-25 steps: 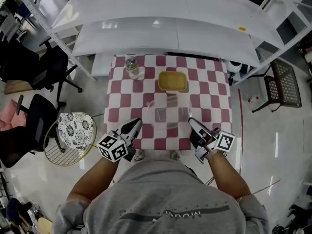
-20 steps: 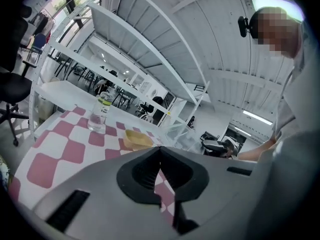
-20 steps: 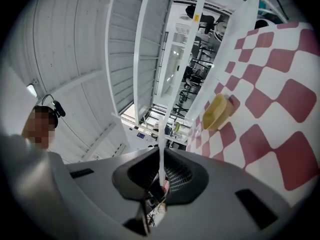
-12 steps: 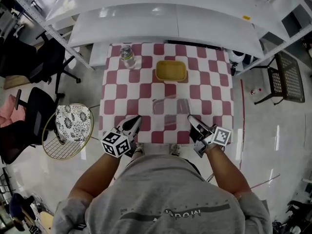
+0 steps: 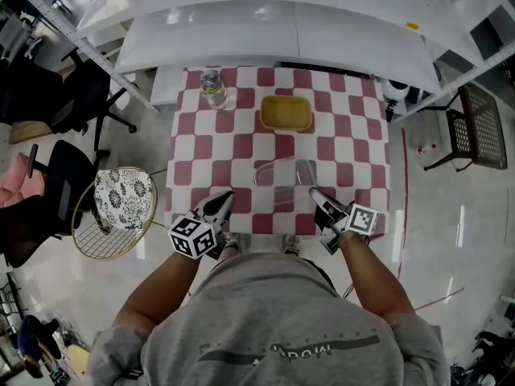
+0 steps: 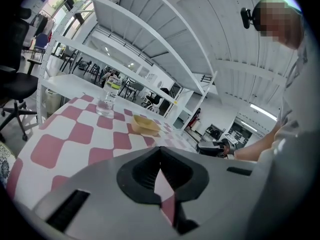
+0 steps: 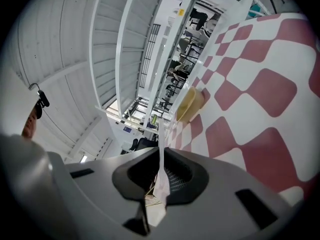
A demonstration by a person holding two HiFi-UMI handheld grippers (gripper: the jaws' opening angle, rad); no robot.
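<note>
Clear container sitting near the front of the red-and-white checked desk, see-through, outline faint, yellow tray and water bottle standing well behind it, left gripper and right gripper flanking it at the near edge, both pairs of jaws pressing together, empty.

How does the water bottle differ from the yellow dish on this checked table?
The bottle is clear, the yellow dish opaque. The bottle stands tall and narrow; the dish is low, wide and open-topped. The bottle sits at the far left corner, the dish near the middle of the far edge. Both rest on the checked cloth.
</note>
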